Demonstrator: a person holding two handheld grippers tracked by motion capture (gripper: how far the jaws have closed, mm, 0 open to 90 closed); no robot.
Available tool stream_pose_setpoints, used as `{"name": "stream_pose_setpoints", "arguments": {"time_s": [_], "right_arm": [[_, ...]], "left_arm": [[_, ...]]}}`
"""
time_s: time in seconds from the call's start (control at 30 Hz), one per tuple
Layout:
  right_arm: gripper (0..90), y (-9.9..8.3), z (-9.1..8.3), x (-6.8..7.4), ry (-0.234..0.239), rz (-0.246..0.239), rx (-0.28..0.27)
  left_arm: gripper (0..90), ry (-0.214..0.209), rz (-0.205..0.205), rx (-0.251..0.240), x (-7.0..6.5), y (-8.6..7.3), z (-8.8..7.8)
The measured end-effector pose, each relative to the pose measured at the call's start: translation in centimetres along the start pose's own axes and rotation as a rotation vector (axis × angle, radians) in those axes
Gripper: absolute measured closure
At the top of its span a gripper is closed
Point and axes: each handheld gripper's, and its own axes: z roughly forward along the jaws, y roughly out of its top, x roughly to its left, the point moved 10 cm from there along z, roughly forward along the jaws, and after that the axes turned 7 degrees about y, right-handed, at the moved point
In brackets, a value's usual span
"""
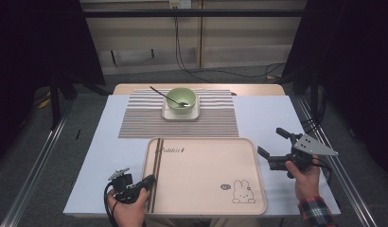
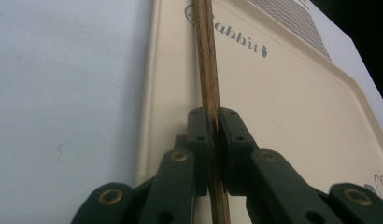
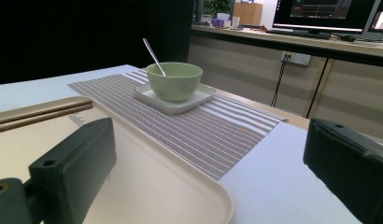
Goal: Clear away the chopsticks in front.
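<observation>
The left gripper (image 1: pixel 145 182), at seven o'clock on the counter (image 1: pixel 97 161), has its jaws clamped narrow on the chopsticks (image 2: pixel 209 70) lying along the tray's (image 1: pixel 206 208) left edge. The right gripper (image 1: pixel 272 144), at four o'clock, hovers with jaws wide and empty. The grasp looks made; lifting and placing, perhaps by the bowl (image 1: pixel 181 100) at twelve o'clock, remain.

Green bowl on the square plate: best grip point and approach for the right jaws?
Pinch the green bowl at its right rim, coming down from above with the open right gripper. The spoon leans over the left rim, and the rounded wall offers no flat sides.
</observation>
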Motion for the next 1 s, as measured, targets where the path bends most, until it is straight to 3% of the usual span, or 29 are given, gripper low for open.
{"name": "stream_pose_setpoints", "arguments": {"time_s": [0.47,0.6,0.7,0.93,1.0], "right_arm": [[1.8,0.0,0.1,0.1,0.001,0.008,0.001],[1.8,0.0,0.1,0.0,-0.002,0.005,0.000],[1.8,0.0,0.1,0.0,-0.002,0.007,-0.001],[1.8,0.0,0.2,0.0,0.002,0.004,-0.002],[1.8,0.0,0.1,0.0,0.001,0.001,-0.003]], "left_arm": [[81.5,0.000,0.014,-0.003,-0.5,0.4,0.0],[79.3,-0.001,0.043,-0.017,-0.5,1.0,-0.1],[74.3,0.002,0.047,-0.041,-0.7,1.9,-0.2],[61.2,-0.041,0.047,-0.080,-1.6,4.0,0.0],[57.3,-0.064,0.021,-0.082,-2.0,4.5,0.1]]}}
